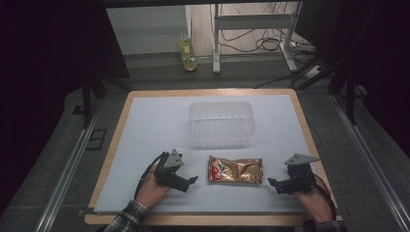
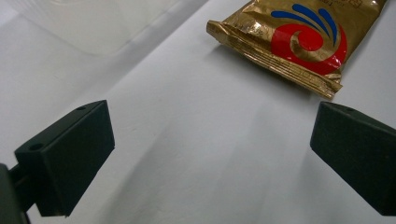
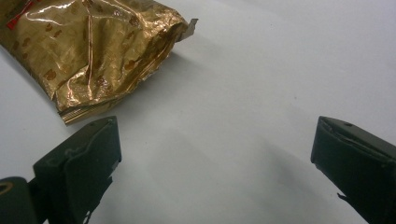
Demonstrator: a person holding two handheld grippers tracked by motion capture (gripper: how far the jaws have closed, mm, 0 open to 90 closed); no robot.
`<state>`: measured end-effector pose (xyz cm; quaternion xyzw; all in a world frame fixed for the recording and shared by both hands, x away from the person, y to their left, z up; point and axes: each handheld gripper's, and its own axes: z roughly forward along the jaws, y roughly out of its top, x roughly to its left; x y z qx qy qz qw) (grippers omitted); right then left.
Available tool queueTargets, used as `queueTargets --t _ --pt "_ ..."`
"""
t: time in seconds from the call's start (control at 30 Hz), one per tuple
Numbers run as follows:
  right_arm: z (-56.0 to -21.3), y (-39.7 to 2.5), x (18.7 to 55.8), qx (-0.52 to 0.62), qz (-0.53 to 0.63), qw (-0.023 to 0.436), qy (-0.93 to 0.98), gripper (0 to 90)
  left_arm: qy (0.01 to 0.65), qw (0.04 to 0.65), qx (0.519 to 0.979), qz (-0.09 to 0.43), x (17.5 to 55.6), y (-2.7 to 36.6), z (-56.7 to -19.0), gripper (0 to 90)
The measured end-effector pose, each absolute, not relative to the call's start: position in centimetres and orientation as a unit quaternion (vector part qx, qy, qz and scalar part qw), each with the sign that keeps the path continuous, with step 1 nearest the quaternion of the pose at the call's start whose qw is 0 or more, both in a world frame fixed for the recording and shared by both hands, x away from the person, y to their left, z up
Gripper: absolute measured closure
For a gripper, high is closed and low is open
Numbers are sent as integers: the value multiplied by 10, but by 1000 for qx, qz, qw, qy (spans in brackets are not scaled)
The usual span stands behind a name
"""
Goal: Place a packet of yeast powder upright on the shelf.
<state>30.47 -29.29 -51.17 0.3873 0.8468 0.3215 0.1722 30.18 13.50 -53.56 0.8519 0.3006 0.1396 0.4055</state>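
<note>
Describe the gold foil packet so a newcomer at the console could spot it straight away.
Start at the white sheet covering the wooden table, then find the clear plastic tub near its middle. Just in front of the tub, between the left gripper and the right gripper, lies the gold foil packet. It alone is shiny and crinkled, with a red and blue swirl at one end.

Your left hand (image 1: 153,189) grips the left gripper (image 1: 192,181) low over the table, pointing right, jaws spread wide apart with nothing between them. Your right hand (image 1: 314,202) holds the right gripper (image 1: 271,182) pointing left, jaws likewise wide apart, nothing held. Plaid sleeve (image 1: 126,218) on your left forearm.
</note>
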Motion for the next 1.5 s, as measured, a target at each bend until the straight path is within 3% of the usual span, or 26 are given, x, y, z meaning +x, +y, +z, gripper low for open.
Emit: queueTargets --t 0.4,0.63,0.93,1.13,1.27,1.5 --pt "-513 -292 305 386 316 176 849 19 307 412 849 127 304 136 -531 1" --pt "-513 -293 305 388 317 176 847 19 298 423 846 133 302 134 -522 79" --pt "-513 -293 306 389 318 177 846 19 280 452 839 114 302 130 -513 340" --pt "-513 -292 306 389 319 177 846 19 274 459 837 114 305 125 -510 430" --pt "-513 -292 306 389 319 177 846 19 279 461 835 115 307 117 -510 553" --pt "-513 -292 306 388 318 177 847 20 261 465 839 112 308 100 -510 688"
